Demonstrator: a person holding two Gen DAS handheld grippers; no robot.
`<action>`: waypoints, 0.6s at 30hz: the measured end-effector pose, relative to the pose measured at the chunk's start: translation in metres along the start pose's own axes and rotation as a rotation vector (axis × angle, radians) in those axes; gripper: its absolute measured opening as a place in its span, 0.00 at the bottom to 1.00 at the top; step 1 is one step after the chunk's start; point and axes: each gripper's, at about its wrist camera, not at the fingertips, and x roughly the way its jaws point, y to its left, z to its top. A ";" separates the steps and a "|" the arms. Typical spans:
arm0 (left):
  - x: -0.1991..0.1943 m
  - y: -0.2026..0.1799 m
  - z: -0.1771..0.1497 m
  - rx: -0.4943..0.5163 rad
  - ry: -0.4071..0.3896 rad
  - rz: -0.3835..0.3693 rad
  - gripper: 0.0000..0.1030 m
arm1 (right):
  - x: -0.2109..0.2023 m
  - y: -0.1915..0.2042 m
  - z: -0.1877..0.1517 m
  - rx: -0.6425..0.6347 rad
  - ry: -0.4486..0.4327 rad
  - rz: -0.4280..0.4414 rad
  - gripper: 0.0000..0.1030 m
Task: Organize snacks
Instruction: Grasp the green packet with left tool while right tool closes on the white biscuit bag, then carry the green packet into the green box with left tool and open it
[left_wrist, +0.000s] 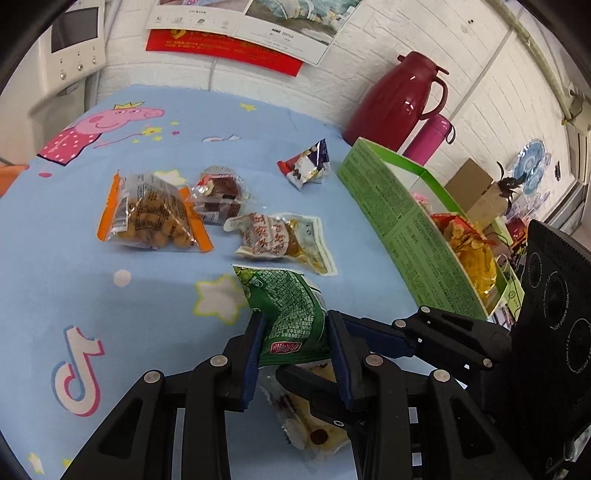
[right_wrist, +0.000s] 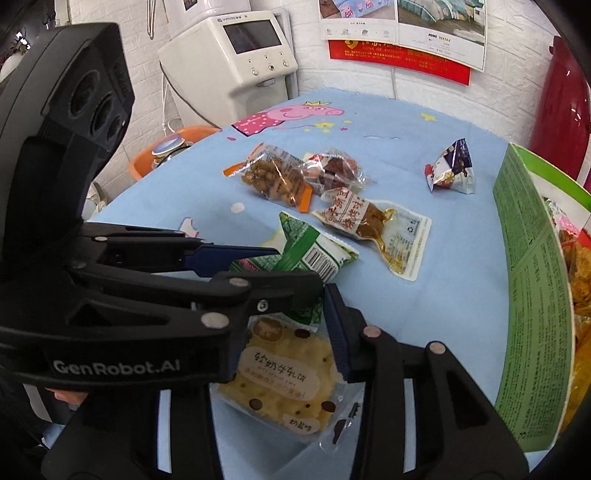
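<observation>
Clearly "GenRobot.AI"-marked left hand-held gripper (left_wrist: 291, 332) clamps green packet (left_wrist: 288, 314) (right gripper (right_wrist: 284, 332) gapes).

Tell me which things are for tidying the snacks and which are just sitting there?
For the job: green snack packet in the left gripper, yellow biscuit packet, peanut bag, triangular packet, green box.

Just sitting there: red thermos jug, pink flask, white machine.

Both views were lit brightly and evenly from above. Soft shadows were cast on the tablecloth (left_wrist: 74, 258) beneath the grippers. Glare was seen on the red jug (left_wrist: 399, 99) and the snack wrappers. Straight lines were bent strongly at the edges, and the corners were darkened.
</observation>
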 end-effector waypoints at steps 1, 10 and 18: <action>-0.004 -0.005 0.004 0.003 -0.012 -0.005 0.33 | -0.007 0.000 0.003 0.000 -0.018 -0.007 0.41; -0.026 -0.079 0.046 0.137 -0.092 -0.012 0.33 | -0.077 -0.034 0.019 0.075 -0.191 -0.048 0.41; -0.009 -0.154 0.078 0.255 -0.104 -0.044 0.33 | -0.132 -0.085 0.015 0.171 -0.297 -0.119 0.41</action>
